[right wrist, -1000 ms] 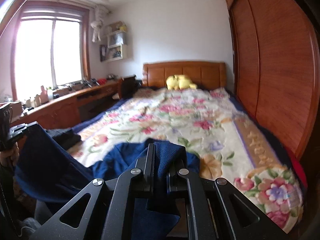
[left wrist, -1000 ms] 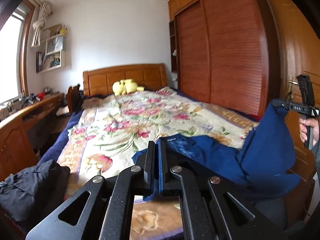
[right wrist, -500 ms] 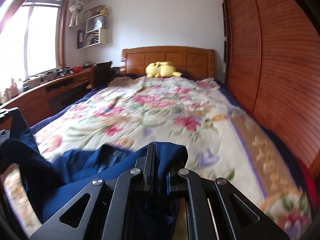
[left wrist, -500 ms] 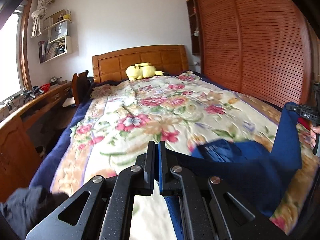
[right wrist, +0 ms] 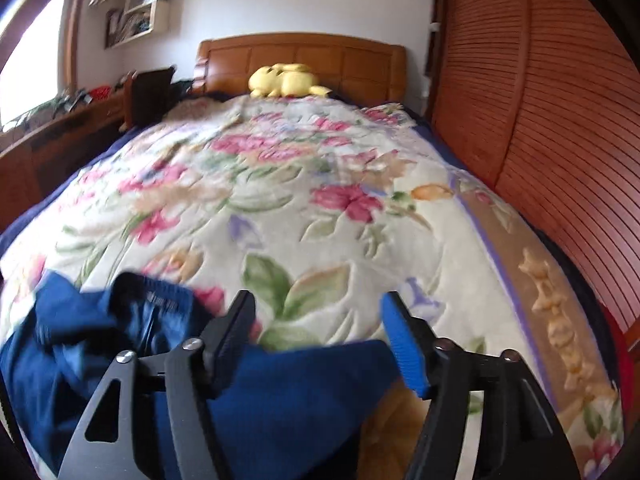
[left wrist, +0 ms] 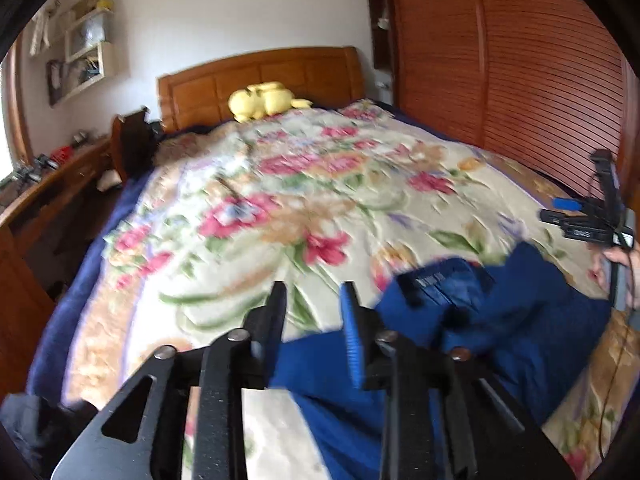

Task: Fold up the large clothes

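A large navy blue garment (left wrist: 500, 328) lies rumpled on the near end of the floral bed cover (left wrist: 280, 208), its collar label facing up. My left gripper (left wrist: 312, 308) is open just above the garment's left edge. My right gripper (right wrist: 316, 320) is open wide over the garment's right part (right wrist: 280, 392); it also shows at the right edge of the left wrist view (left wrist: 600, 224), held by a hand. Neither gripper holds any cloth.
A yellow plush toy (right wrist: 286, 80) sits by the wooden headboard (right wrist: 300, 56). A slatted wooden wardrobe (right wrist: 540, 120) runs along the right. A wooden desk (left wrist: 36, 200) and chair (left wrist: 132, 144) stand at the left. A dark pile of clothes (left wrist: 28, 420) lies at lower left.
Both grippers were shut on the blue garment and carried it forward over the bed. Now both have opened, and the garment has dropped onto the cover.
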A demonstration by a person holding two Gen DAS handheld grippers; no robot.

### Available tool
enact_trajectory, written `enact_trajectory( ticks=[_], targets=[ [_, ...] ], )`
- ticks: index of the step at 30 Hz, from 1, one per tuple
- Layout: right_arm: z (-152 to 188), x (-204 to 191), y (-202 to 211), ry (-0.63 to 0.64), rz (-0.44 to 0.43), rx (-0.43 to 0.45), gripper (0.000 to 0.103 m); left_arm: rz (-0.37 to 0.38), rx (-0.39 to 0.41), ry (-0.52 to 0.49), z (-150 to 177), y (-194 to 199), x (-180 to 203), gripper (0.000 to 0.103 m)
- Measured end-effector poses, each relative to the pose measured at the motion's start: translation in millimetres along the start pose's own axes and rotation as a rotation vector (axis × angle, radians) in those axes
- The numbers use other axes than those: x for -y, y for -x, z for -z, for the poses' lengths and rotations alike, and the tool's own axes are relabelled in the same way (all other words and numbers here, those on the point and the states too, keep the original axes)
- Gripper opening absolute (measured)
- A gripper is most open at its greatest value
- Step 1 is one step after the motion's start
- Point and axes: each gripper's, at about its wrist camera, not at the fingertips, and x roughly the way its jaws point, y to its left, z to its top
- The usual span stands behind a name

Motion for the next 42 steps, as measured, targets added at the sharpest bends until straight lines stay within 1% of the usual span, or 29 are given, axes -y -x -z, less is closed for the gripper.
enact_trajectory(
  ticks=[1,2,4,5,6,8,11,13,17,18,20,22,24,27,28,29,30,31,32,33,36,42],
  targets=[
    [3,-6,3,0.012,-0.014,0.0,0.068,0.018,-0.01,0.003,9,1,5,0.031],
    [6,-13,5,0.026,-0.038,-0.003,0.068,0.035,-0.016,0.005,15,1,9,0.034],
    [14,-28,10,0.058,-0.1,-0.019,0.068,0.064,-0.026,0.014,31,4,19,0.042],
    [17,-36,8,0.078,-0.122,-0.034,0.068,0.079,-0.031,0.021,38,5,22,0.049],
    [21,-43,7,0.097,-0.143,-0.049,0.068,0.103,-0.039,0.034,50,8,26,0.052],
    [32,-57,6,0.127,-0.191,-0.074,0.068,0.123,-0.044,0.05,62,10,29,0.059],
    [45,-65,-5,0.155,-0.214,-0.113,0.068,0.13,-0.041,0.06,81,14,37,0.062],
    [53,-61,-9,0.162,-0.218,-0.141,0.068,0.14,-0.042,0.063,88,13,40,0.062],
    [57,-54,-9,0.168,-0.198,-0.181,0.068,0.139,-0.051,0.036,101,12,44,0.063],
    [61,-54,4,0.171,-0.192,-0.192,0.068,0.144,-0.053,0.031,103,11,44,0.063],
    [69,-54,16,0.181,-0.167,-0.218,0.068,0.156,-0.06,0.03,108,10,42,0.063],
    [72,-56,19,0.203,-0.135,-0.25,0.068,0.162,-0.071,0.024,115,8,42,0.063],
    [74,-58,14,0.233,-0.091,-0.278,0.068,0.151,-0.078,0.012,119,8,41,0.063],
    [66,-58,6,0.245,-0.071,-0.305,0.068,0.179,-0.081,0.02,121,9,40,0.063],
    [62,-60,4,0.26,-0.048,-0.303,0.068,0.181,-0.08,0.018,121,9,40,0.063],
    [57,-63,2,0.281,-0.026,-0.3,0.056,0.179,-0.078,0.014,121,9,40,0.063],
    [54,-65,0,0.3,-0.011,-0.301,0.041,0.175,-0.075,0.011,121,10,39,0.063],
    [50,-68,-5,0.317,-0.002,-0.307,0.033,0.174,-0.074,0.012,121,10,38,0.063],
    [47,-71,-9,0.328,0.002,-0.312,0.018,0.177,-0.074,0.015,121,10,37,0.063],
    [41,-74,-14,0.337,-0.001,-0.315,0.009,0.181,-0.074,0.018,121,11,35,0.063],
    [27,-84,-22,0.377,0.022,-0.292,0.006,0.174,-0.069,0.021,122,13,32,0.063],
    [-13,-100,-38,0.38,0.051,-0.229,0.006,0.164,-0.062,0.038,121,15,23,0.063]
  ],
)
